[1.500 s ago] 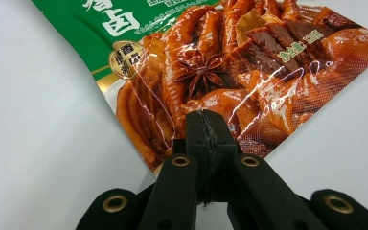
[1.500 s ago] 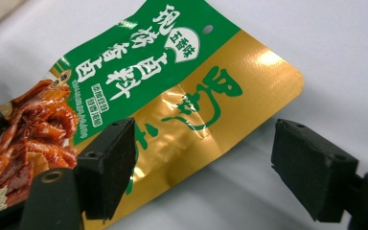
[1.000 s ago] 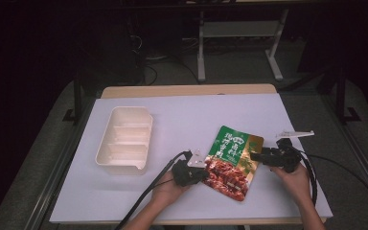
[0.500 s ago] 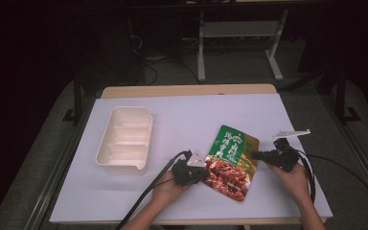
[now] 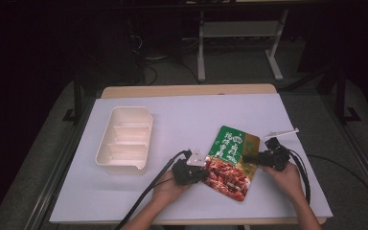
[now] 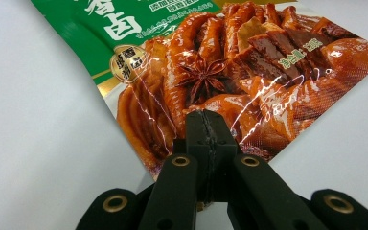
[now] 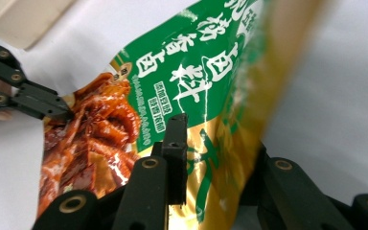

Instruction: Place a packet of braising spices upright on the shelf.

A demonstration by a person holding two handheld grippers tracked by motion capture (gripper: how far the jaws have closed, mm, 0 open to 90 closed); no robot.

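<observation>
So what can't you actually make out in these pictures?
- Food pouch contents: sealed, printed foil hides them in every view.
- Pouch's top edge: cut off by the frame in the left gripper view.
- Right gripper: its far jaw sits behind the pouch.
- Small white strip, high view: too small to identify.

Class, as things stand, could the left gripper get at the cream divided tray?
Probably not at once: the left gripper is shut on the food pouch's edge. The tray lies to its left across bare table, so once it lets go, the way looks free.
</observation>
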